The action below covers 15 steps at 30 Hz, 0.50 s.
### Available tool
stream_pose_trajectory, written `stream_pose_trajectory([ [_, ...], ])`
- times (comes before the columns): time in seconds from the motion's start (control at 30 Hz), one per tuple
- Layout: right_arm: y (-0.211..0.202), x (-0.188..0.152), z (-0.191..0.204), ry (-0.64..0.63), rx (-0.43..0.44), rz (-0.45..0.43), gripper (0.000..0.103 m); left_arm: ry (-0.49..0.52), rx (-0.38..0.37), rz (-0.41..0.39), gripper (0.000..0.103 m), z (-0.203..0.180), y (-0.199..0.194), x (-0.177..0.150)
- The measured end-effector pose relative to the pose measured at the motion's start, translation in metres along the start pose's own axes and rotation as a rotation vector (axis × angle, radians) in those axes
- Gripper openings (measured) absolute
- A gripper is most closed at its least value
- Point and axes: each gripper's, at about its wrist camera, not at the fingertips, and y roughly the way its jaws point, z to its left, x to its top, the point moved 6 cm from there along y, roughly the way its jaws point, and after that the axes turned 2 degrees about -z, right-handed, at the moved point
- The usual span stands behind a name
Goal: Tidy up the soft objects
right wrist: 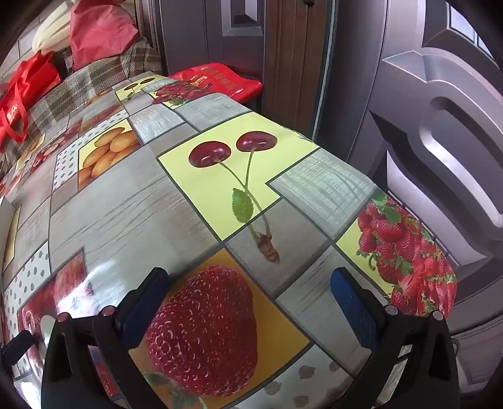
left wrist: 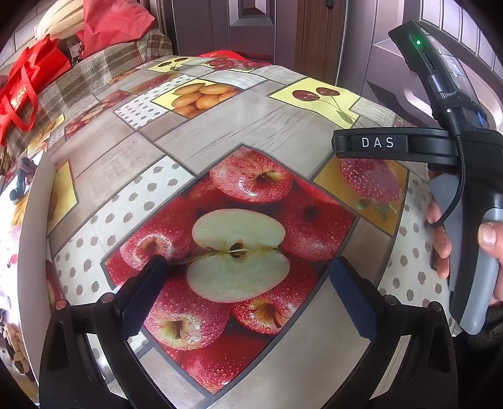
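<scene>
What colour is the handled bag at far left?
Red bag, clearest in the left wrist view.

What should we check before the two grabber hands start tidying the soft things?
1. Left gripper open and holding nothing: ok.
2. Right gripper open and holding nothing: ok.
3. Glossy fruit-print tablecloth bare under both grippers: ok.
4. Soft things in sight: a red fabric carry bag and a coral-red cloth bundle sit on the checked brown fabric beyond the table's far left edge: ok.
5. Colourful items at the left edge being soft: cannot tell, too distorted.
6. Where the soft things should go: cannot tell, no container shows.
</scene>
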Motion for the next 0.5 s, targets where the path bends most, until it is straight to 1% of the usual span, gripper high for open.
stream_pose_trajectory([
  [0.3,0.001,0.001,0.008,-0.011,0.007,-0.009,0.103,-0.005,-0.007,0.002,0.102,0.000,0.000,0.000],
  [0.5,-0.001,-0.002,0.009,-0.028,0.035,-0.010,0.103,-0.006,-0.007,0.002,0.102,0.000,0.000,0.000],
])
